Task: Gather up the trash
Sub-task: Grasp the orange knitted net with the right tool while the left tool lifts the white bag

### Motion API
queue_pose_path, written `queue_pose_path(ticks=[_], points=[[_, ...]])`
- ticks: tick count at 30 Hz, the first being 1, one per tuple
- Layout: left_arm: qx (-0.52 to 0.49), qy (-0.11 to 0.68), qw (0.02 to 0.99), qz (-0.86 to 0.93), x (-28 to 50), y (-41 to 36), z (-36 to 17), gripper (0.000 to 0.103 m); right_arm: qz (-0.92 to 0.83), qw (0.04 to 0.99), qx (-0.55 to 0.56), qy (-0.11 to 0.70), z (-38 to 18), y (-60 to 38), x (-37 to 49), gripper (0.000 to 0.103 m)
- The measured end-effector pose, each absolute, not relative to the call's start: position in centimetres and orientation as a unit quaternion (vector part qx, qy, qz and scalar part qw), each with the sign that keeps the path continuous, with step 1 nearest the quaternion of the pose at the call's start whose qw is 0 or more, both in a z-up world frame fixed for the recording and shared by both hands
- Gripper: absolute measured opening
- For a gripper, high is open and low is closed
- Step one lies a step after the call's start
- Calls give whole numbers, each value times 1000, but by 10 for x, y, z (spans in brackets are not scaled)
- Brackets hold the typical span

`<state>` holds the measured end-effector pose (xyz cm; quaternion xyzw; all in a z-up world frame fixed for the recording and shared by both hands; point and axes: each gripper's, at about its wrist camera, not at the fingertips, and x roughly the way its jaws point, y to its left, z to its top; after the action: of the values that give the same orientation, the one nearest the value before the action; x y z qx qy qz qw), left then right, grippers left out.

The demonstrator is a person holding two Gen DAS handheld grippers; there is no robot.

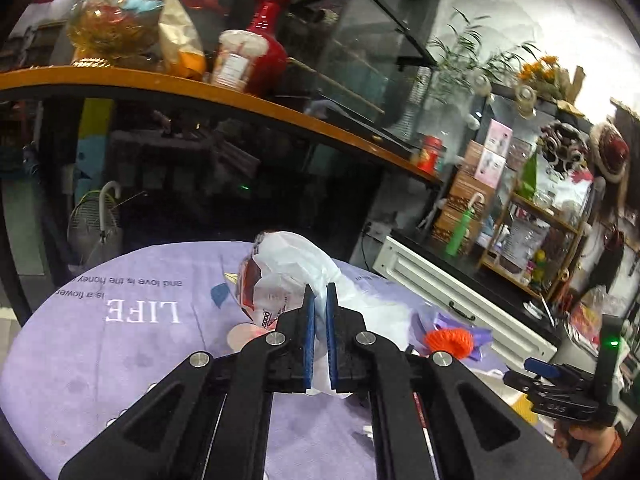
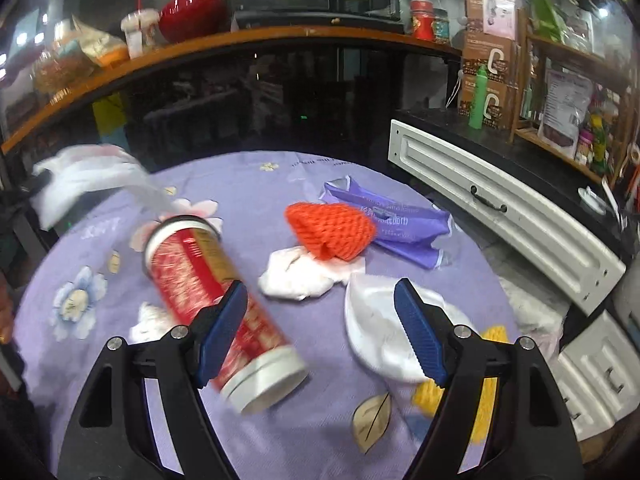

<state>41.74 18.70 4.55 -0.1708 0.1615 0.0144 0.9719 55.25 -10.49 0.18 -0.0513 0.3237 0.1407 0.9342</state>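
Right wrist: purple tablecloth | counter | right gripper wide | left gripper pinching bag

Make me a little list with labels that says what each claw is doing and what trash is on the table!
Left claw: shut on the white plastic bag
Right claw: open, holding nothing
Table: round, purple flowered cloth
Trash: red canister on its side, orange foam net, purple wrapper, crumpled tissue, white paper bowl
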Motion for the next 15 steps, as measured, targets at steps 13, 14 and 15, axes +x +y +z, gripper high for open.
queue_pose_path(ticks=[13,14,15], points=[[-179,164,970,17,418,194,43,6,84,902,-71,417,-29,-62,651,52],[-179,163,970,17,418,195,43,6,75,903,-79,415,-31,-60,654,39],[-180,162,970,18,418,195,43,6,68,904,-84,414,-33,-59,656,16]])
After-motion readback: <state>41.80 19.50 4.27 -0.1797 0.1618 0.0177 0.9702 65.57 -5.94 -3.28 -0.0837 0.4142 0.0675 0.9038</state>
